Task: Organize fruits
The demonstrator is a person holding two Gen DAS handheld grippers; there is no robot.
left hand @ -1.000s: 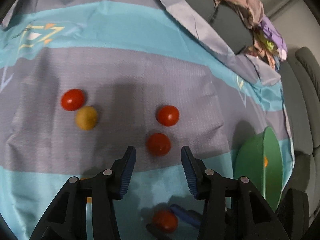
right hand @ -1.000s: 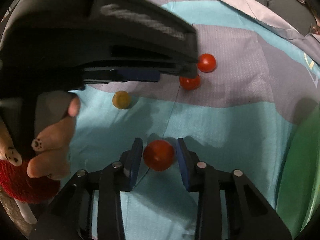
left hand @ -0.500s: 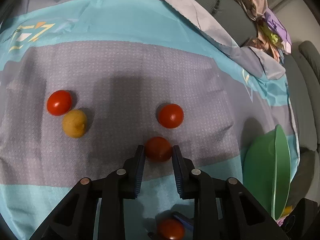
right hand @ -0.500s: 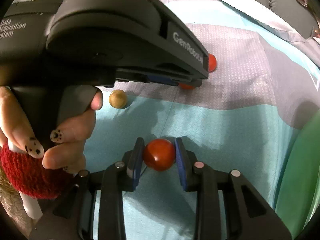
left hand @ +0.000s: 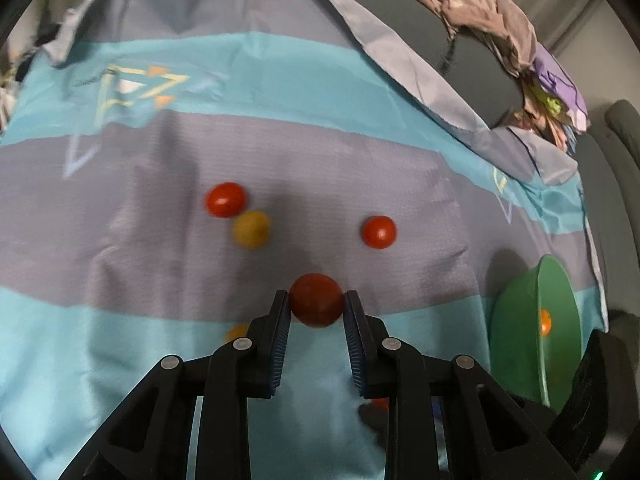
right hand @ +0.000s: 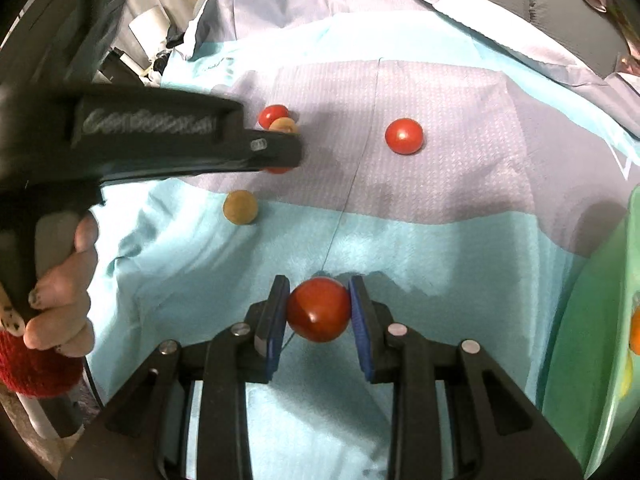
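- Your left tongs [left hand: 316,306] pinch a dark red tomato [left hand: 316,300] between the blue pads, held over the line where the grey band of the striped cloth [left hand: 240,72] meets the turquoise band.
- Your right tongs [right hand: 319,308] pinch a second red tomato [right hand: 319,309] the same way, above the turquoise part of the cloth.
- In the left wrist view, a red tomato on the grey band [left hand: 379,232] lies loose beyond the held one, up and to the right.
- Further left, another red tomato [left hand: 225,199] lies touching a yellow fruit [left hand: 251,229].
- A second yellowish fruit [right hand: 239,207] lies alone on the turquoise band in the right wrist view, near the left tool body [right hand: 152,140].
- The green bowl [left hand: 520,332] stands at the right edge of the cloth, with an orange fruit [left hand: 544,322] inside it.
- Your left hand [right hand: 60,304], with a red cuff at the wrist, grips the tool's handle.
- A heap of crumpled clothes [left hand: 500,20] lies on the grey sofa [left hand: 476,52] behind the cloth.
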